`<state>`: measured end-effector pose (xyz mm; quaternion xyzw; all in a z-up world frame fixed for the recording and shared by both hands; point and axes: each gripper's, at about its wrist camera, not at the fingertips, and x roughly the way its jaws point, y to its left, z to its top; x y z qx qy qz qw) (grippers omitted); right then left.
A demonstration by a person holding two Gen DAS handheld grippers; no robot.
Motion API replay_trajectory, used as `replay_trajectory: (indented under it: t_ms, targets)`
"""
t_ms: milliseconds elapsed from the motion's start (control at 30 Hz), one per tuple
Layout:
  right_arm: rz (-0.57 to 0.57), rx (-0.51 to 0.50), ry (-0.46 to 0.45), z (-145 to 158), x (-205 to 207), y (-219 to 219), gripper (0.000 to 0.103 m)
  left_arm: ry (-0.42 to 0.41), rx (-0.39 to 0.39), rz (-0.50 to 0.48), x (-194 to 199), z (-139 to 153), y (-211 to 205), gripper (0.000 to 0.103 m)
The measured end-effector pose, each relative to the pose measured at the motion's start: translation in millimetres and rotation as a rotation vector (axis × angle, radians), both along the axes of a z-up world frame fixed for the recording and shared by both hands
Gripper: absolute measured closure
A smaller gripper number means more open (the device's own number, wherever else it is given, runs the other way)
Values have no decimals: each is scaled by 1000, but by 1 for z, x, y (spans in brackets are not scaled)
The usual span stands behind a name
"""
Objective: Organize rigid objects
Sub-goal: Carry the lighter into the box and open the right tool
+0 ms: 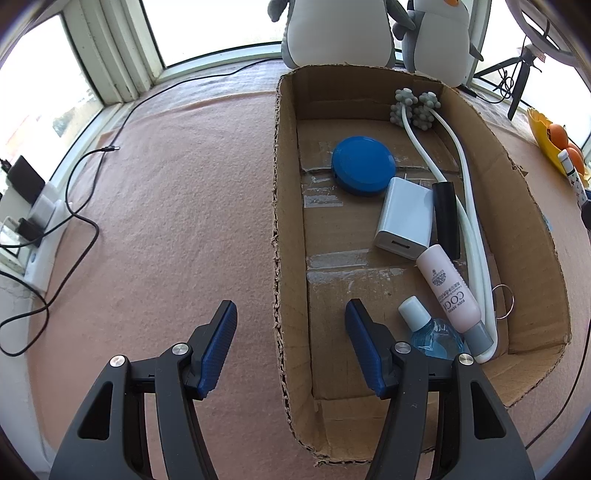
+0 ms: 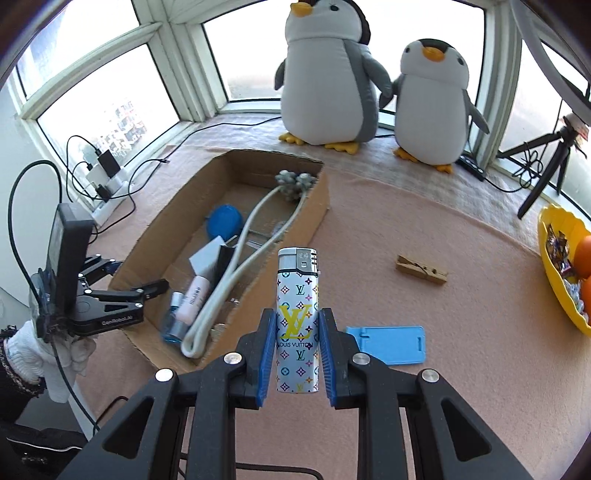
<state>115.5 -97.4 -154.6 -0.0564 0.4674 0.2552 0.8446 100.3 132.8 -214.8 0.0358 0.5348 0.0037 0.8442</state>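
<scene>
While the right gripper (image 2: 297, 345) pinches the lighter (image 2: 297, 321) upright between its blue pads, above the pink cloth (image 2: 424, 221), the box (image 2: 317, 206) sits to its left holding a blue lid (image 1: 364, 164), charger (image 1: 404, 218), pink tube (image 1: 448, 290), blue bottle (image 1: 430, 332) and white massager (image 1: 472, 221). The left gripper (image 1: 290, 321) hangs spread over the box's near wall. A clothespin (image 2: 421, 274) and blue stand (image 2: 388, 345) lie on the cloth.

In the left wrist view, the blue bottle (image 1: 436, 338) sits partly behind the left hand-held gripper (image 1: 290, 341). The penguins' (image 1: 334, 31) heads are cut off at the top edge. The yellow bowl's (image 2: 554, 273) small wrapped contents are perhaps sweets, too small to tell.
</scene>
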Motion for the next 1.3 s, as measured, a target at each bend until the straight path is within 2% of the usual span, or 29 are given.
replay_trajectory:
  t_ms: [167, 600, 1033, 1167, 1300]
  targets:
    - [54, 10, 1, -1, -8, 33, 82, -1, 0, -1, -1, 0, 0, 42]
    - [85, 38, 51, -16, -13, 81, 82, -4, -2, 1, -1, 1, 0, 42]
    - [106, 33, 53, -21, -10, 89, 82, -4, 1, 0, -1, 1, -1, 42]
    - [117, 41, 35, -17, -13, 91, 64, -4, 4, 0, 0, 1, -1, 42]
    - [122, 55, 17, -11, -14, 91, 64, -5, 3, 2, 0, 0, 0, 42]
